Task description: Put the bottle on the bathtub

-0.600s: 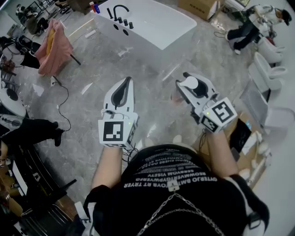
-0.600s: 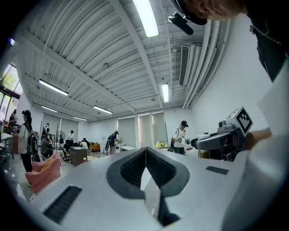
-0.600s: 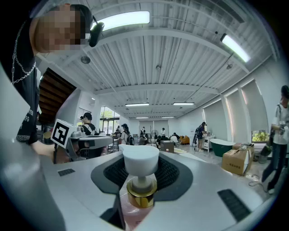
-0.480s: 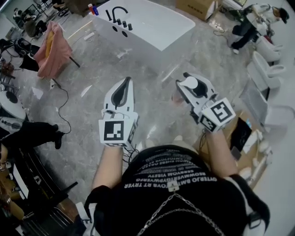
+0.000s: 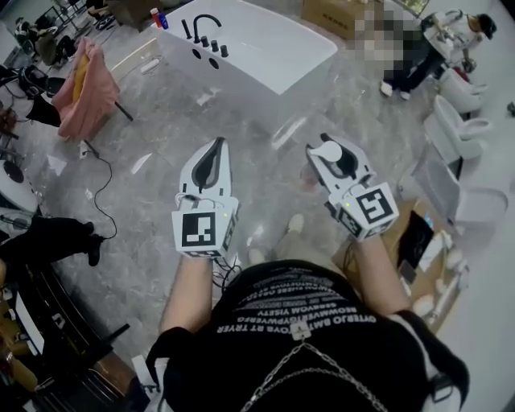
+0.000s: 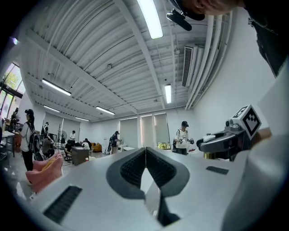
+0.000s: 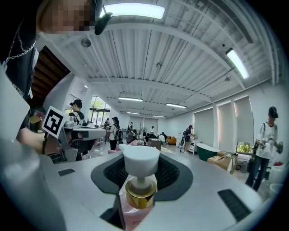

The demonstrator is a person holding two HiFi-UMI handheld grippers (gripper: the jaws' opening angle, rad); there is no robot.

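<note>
Jaws of the right gripper point(image 7: 140, 173) are clamped on the pink bottle point(image 7: 138, 198), its gold collar and white pump head rising between them. The left gripper point(image 6: 145, 168) has its jaws pressed together on nothing. Both are held level in front of the person, over the grey floor point(image 5: 161, 133).

Against half a second ago, the grippers keep the same pose, a foot point(image 5: 294, 224) has come forward beneath them, and the bathtub point(image 5: 249, 76) has drawn slightly nearer. I read this as the walk-up: the bottle is still carried, not placed.

Open floor lies ahead up to the tub's near wall. A cable point(image 5: 100, 173) and the pink towel point(image 5: 84, 80) stay off to the left. The tub's left end carries the black faucet point(image 5: 205, 24), but its near rim and right corner look bare.
</note>
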